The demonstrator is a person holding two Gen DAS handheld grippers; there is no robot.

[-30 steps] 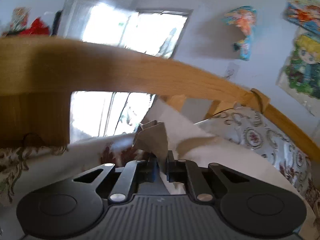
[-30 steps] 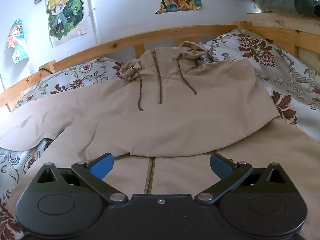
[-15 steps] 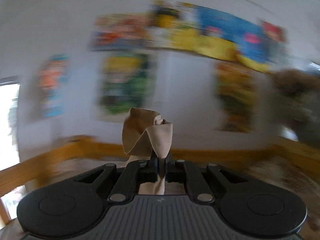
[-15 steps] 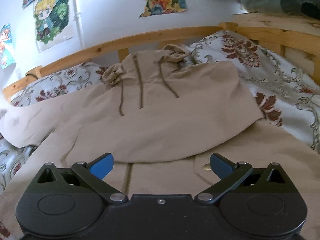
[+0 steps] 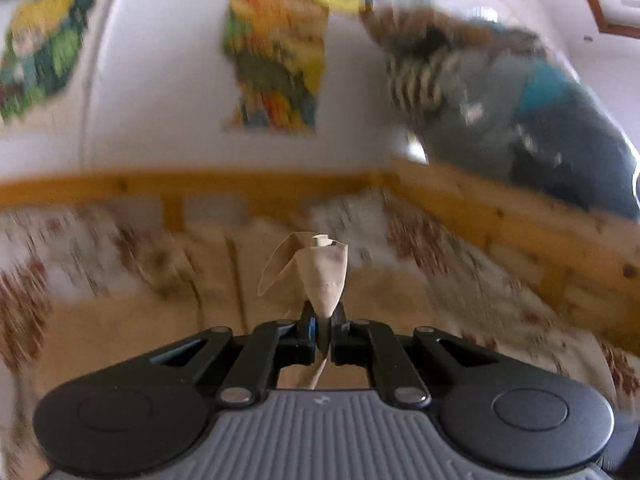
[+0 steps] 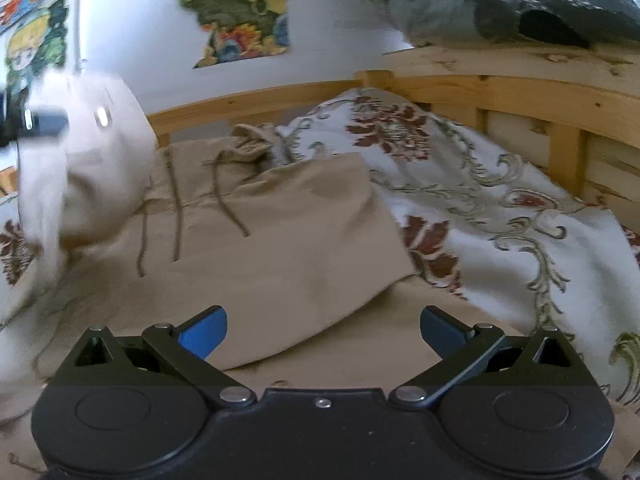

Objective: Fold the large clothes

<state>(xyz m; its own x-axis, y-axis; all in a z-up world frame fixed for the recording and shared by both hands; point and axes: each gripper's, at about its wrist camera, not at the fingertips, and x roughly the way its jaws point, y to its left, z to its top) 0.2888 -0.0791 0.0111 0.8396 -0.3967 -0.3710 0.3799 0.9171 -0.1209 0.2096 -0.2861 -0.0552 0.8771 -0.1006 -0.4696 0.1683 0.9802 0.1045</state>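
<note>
**Left fingers pinch the tan coat, right fingers wide apart**

The left gripper (image 5: 324, 330) has its fingers (image 5: 307, 322) shut tight on a bit of tan cloth (image 5: 324, 276). The cloth sticks up past the tips in a little cone w/ a loose flap beside it, and a strip hangs down under the fingers too. That whole view is blurry.

The right gripper (image 6: 323, 330) has its blue fingers (image 6: 204, 330) far apart w/ nothing between them. It sits just over the near part of the tan coat (image 6: 288, 248).

The coat lies spread on the bed. One side is folded over, so a flat flap w/ a slanted edge lies across the middle. Past that are the zip (image 6: 175, 216) and two dark cords (image 6: 228, 208), then the bunched hood (image 6: 252, 144) at the far end, near the rail.

At the left edge of the right view a pale, blurry piece of cloth (image 6: 92, 168) is up in the air w/ a dark gripper part (image 6: 24, 124) next to it. Can't tell more, too blurry.

The flowery bedspread (image 6: 500, 208) is under the coat and shows bare on the right. A wood bed rail (image 6: 520, 92) goes round the far side & the right side. A gray and dark bundle (image 6: 500, 4) sits on top of the right rail. Cartoon posters (image 6: 236, 12) hang on the white wall (image 6: 140, 40) behind.
</note>
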